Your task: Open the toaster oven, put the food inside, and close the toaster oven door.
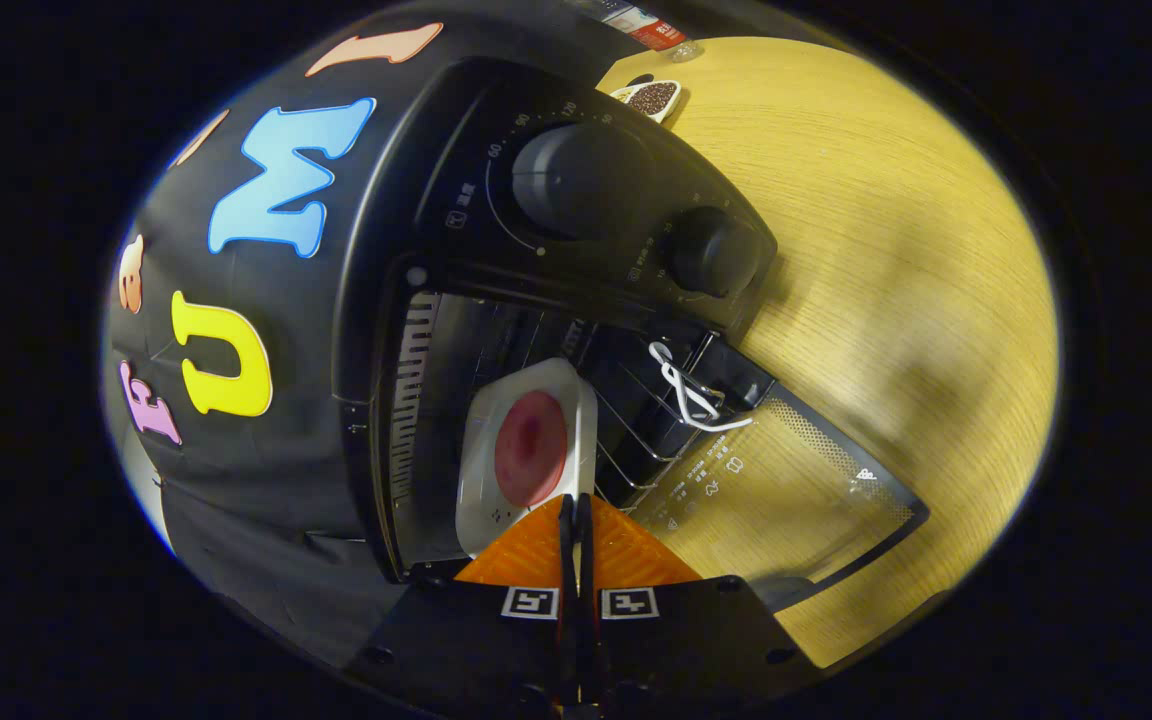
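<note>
Fingers [576, 520] pressed together, gripping the near rim of white square plate with round red food [528, 450] — plate just ahead, inside black toaster oven [556, 300], glass door [786, 490] open alongside.

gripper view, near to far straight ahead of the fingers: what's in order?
Gripper, fingers together and holding nothing → white plate carrying the red food, inside the toaster oven with its glass door open → oven's large knob → small dish of dark grains on the wooden table.
</note>
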`<state>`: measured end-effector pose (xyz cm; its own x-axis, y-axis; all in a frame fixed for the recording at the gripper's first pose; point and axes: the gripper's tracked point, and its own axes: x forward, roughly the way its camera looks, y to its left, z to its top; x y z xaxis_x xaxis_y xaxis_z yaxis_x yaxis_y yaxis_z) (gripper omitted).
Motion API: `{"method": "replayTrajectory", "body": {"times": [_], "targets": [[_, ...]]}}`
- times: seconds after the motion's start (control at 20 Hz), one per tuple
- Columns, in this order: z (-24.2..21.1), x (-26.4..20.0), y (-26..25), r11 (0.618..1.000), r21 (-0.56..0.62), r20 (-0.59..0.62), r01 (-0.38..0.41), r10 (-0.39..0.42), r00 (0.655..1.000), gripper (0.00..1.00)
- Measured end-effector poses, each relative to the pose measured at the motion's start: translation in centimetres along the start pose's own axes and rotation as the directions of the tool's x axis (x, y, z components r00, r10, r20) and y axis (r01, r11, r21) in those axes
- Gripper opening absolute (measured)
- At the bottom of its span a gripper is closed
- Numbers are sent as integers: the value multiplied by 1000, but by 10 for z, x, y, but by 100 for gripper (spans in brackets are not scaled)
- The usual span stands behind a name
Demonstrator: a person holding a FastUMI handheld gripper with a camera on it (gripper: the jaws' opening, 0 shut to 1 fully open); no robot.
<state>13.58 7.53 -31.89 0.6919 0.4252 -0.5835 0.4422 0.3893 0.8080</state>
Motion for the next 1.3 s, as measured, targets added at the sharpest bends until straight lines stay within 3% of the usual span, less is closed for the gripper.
{"method": "replayTrajectory", "body": {"times": [0.3, 0.75, 0.9, 0.95, 1.0, 1.1, 1.25, 1.3], "targets": [[6, 24, 15, 991, 114, 108, -66, 53, 993, 2], [1, 36, 20, 986, 145, 125, -87, 69, 990, 8], [-14, 34, 18, 986, 153, 84, -68, 56, 995, 16], [-17, 31, 17, 985, 158, 72, -68, 57, 996, 27], [-19, 29, 17, 985, 162, 69, -62, 51, 996, 27], [-15, 19, 28, 977, 175, 97, -121, 106, 990, 30], [-25, 6, 21, 987, 132, 80, -91, 81, 993, 80], [-32, 2, 19, 990, 115, 72, -81, 73, 995, 83]]}}
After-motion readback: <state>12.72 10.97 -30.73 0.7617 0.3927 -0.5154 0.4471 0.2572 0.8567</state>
